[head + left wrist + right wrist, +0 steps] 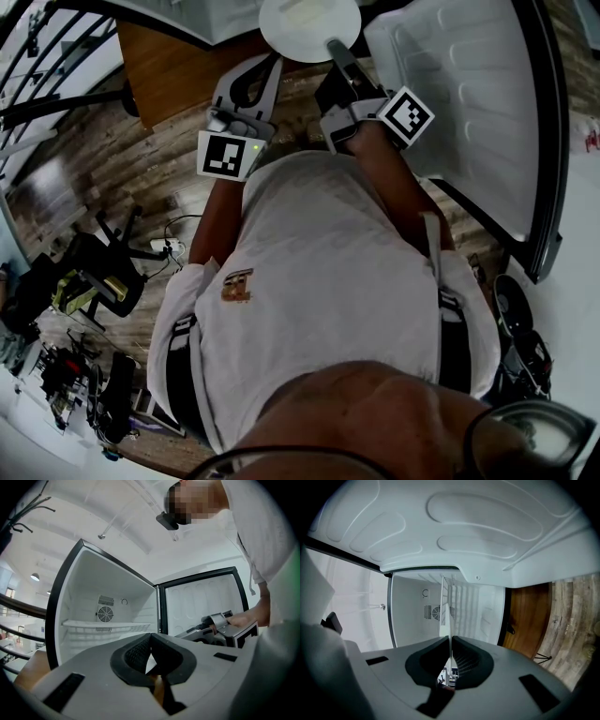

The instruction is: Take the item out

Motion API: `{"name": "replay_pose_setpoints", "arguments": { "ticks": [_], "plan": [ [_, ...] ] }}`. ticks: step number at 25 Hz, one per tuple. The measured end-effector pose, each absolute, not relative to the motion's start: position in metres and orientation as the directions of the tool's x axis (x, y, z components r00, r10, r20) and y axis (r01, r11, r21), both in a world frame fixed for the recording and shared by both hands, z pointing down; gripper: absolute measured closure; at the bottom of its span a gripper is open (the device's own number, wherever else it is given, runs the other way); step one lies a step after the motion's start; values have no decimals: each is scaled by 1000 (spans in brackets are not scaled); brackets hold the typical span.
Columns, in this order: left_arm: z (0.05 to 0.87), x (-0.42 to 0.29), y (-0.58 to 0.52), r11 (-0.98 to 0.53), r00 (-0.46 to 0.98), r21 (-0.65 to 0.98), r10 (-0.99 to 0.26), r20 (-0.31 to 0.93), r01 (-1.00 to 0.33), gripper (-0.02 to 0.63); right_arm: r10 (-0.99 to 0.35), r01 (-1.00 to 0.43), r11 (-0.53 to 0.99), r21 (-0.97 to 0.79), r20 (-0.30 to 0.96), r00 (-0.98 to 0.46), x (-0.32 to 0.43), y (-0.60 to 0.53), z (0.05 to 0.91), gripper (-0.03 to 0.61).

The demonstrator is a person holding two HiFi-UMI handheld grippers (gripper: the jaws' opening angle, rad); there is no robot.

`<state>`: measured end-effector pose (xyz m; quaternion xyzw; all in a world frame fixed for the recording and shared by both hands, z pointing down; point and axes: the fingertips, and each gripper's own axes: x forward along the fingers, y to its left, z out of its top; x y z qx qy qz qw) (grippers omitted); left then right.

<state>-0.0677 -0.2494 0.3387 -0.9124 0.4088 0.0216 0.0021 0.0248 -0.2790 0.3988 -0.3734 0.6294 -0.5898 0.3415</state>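
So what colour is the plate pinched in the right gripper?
The plate is plain white, no pattern visible; the head view shows it best.

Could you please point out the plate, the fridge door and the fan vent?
plate (307, 23), head view, its middle.
fridge door (469, 94), head view, inner liner.
fan vent (106, 614), left gripper view, grille centre.

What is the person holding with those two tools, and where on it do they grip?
The right gripper pinches a white plate by its rim. The left gripper is shut on nothing.
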Motion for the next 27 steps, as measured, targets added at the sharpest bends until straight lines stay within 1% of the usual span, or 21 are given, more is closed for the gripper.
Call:
{"name": "replay_pose_setpoints", "arguments": {
  "ticks": [10, 27],
  "plan": [
    [337, -64, -248, -668, 668, 9, -743, -42, -744, 595, -871, -55, 43, -998, -10, -491, 23, -278, 394, 535],
    [349, -67, -230, -670, 670, -6, -742, -38, -742, 595, -873, -64, 36, -997, 0, -488, 18, -259, 411, 535]
  ]
}}
